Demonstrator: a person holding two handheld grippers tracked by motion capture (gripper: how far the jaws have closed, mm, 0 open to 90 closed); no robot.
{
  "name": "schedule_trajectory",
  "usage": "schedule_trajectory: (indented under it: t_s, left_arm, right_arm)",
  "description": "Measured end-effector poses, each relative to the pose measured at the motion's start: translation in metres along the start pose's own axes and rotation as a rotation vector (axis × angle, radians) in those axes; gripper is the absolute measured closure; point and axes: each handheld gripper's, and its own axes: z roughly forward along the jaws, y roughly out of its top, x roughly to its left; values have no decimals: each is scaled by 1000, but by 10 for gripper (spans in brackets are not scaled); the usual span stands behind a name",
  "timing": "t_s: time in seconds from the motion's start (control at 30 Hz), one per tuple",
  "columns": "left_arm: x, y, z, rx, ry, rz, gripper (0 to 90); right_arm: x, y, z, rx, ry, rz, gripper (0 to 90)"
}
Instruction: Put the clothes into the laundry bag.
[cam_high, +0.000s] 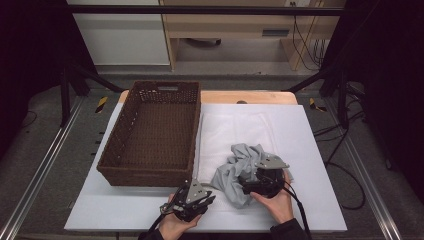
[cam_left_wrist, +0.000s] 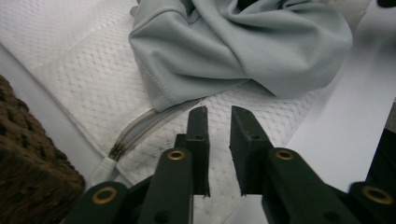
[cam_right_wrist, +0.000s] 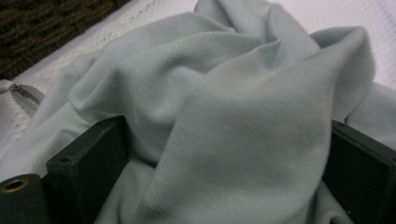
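Left gripper (cam_high: 192, 199) low over mesh bag (cam_left_wrist: 84, 88), fingers nearly together, empty; right gripper (cam_high: 263, 181) fingers wide, straddling grey garment (cam_right_wrist: 224, 116).

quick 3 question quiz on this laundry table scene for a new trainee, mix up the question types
1. True or false: the wicker basket already holds the grey garment.
2. Multiple choice: the right tongs have what between their jaws? A) a fold of the grey garment B) the basket rim C) nothing
3. Short answer: what lies just ahead of the left tongs, at the edge of the white mesh bag?

Key
1. False: the basket is empty, and the garment lies crumpled on the mesh bag to its right.
2. A
3. A zipper, running along the bag's edge; the left tongs' jaws stand close together with nothing between them.
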Motion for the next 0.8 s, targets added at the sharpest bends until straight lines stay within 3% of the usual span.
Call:
schedule_trajectory:
  t_s: [0.2, 0.23, 0.27, 0.3, 0.4, 0.53, 0.7, 0.8]
  left_arm:
    - [-1, -2, 10, 2, 8, 5, 882]
    - [-2, -2, 12, 4, 13, 9, 886]
    - [-2, -2, 13, 10, 12, 15, 890]
    - [-2, -2, 13, 10, 12, 15, 890]
    - [-2, -2, 14, 13, 18, 22, 893]
    - [1, -3, 15, 19, 19, 19, 894]
    - [3, -3, 13, 12, 18, 13, 897]
    - [2, -2, 13, 6, 15, 12, 898]
  right_arm:
    - [-5, -7, 7, 30, 6, 54, 223]
    - [-7, -8, 7, 40, 14, 63, 284]
    - [-10, -9, 7, 53, 22, 95, 427]
    - [-10, -9, 7, 53, 22, 95, 427]
    - [-14, -8, 2, 61, 26, 125, 605]
    - [-19, -5, -10, 36, 22, 137, 667]
    - [-42, -1, -45, -41, -58, 164, 672]
    - [-58, -5, -62, -55, -122, 181, 669]
